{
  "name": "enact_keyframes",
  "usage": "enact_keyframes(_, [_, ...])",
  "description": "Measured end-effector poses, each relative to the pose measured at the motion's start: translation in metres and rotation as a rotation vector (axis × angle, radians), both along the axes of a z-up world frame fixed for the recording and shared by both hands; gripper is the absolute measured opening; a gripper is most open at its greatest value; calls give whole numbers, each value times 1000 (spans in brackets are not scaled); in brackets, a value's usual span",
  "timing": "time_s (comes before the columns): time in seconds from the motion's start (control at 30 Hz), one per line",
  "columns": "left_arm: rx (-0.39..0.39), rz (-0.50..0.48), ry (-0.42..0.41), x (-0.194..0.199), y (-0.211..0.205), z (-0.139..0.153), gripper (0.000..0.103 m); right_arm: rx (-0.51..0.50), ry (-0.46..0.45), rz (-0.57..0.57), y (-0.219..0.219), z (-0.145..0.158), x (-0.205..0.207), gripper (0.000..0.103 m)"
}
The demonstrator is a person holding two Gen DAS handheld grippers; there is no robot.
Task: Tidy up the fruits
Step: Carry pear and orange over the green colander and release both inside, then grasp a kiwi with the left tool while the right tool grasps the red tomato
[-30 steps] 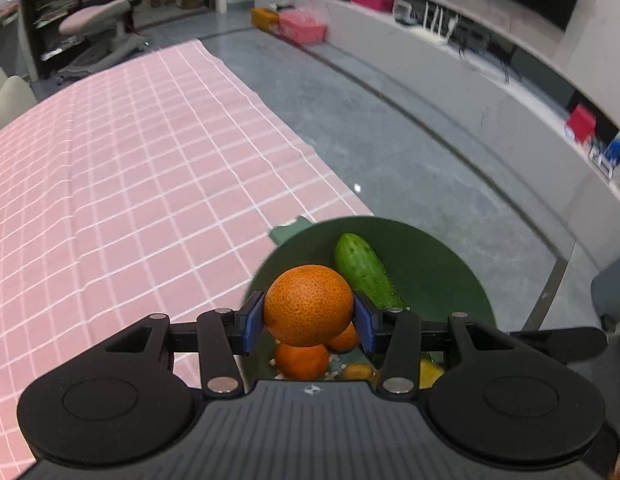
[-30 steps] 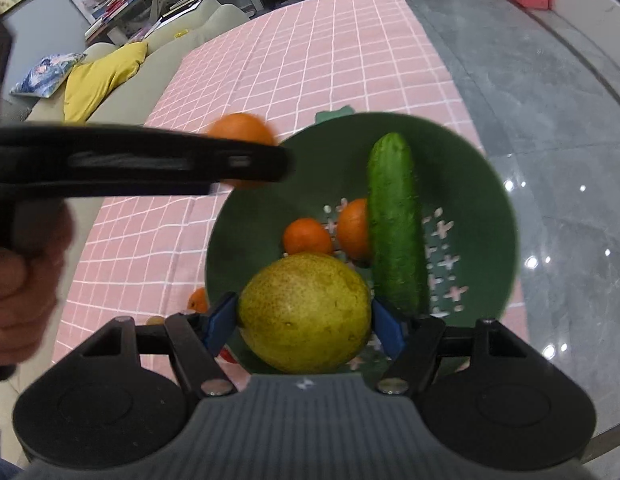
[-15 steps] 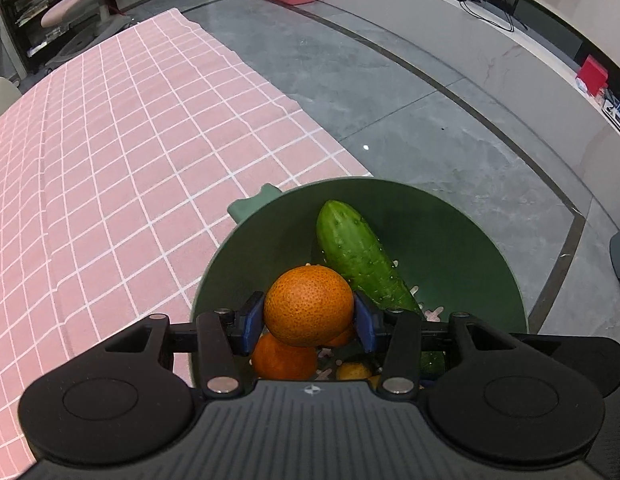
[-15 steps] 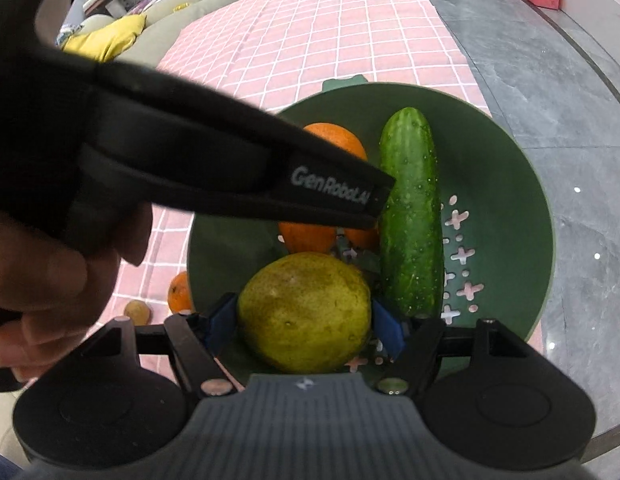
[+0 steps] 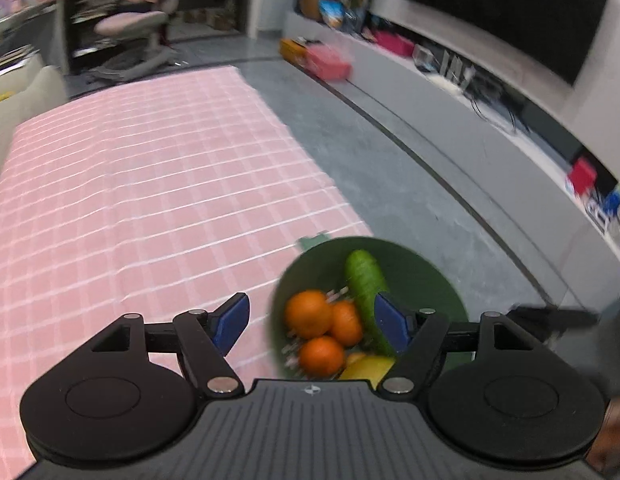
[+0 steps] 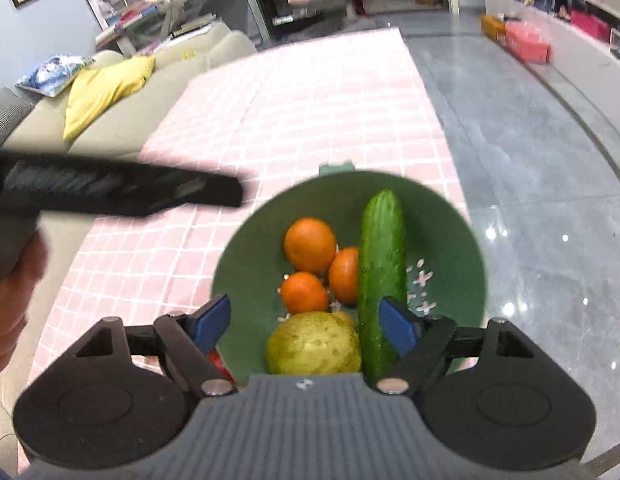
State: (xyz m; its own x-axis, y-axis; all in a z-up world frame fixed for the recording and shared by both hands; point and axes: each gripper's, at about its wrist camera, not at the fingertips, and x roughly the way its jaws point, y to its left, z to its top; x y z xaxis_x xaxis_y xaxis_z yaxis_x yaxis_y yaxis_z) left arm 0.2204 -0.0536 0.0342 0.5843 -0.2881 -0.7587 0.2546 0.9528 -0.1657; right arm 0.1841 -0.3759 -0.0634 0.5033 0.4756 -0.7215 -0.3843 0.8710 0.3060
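Note:
A green bowl sits at the right edge of the pink checked tablecloth. It holds three oranges, a cucumber and a yellow-green pear. My right gripper hovers over the bowl's near side. Its jaws are opening and the pads stand clear of the pear below them. My left gripper is up and back from the bowl, jaws opening with nothing between them. The oranges and cucumber lie beyond it. In the right wrist view the left gripper is a black bar at left.
A small red thing lies on the cloth by the bowl's near left side. The table edge drops to grey floor right beside the bowl. A sofa with a yellow cushion runs along the table's left side. A hand holds the left gripper.
The left gripper let go of its orange, which now lies in the bowl, and drew back and up. The right gripper opened off the pear, now resting in the bowl.

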Motion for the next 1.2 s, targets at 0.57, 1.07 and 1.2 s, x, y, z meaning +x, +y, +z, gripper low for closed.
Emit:
enact_keyframes(0.57, [27,259,69,-97,98,-75,76,-186,-41,116,54,-37,-108,58])
enact_keyframes(1.07, [56,202,35,-98,96,-80,78,-196,-92,125,100,-50,-96,48])
enact_keyframes(1.2, [39,178,26,-91,91,-80,78,-247,-159,137,113,-53,-97,48])
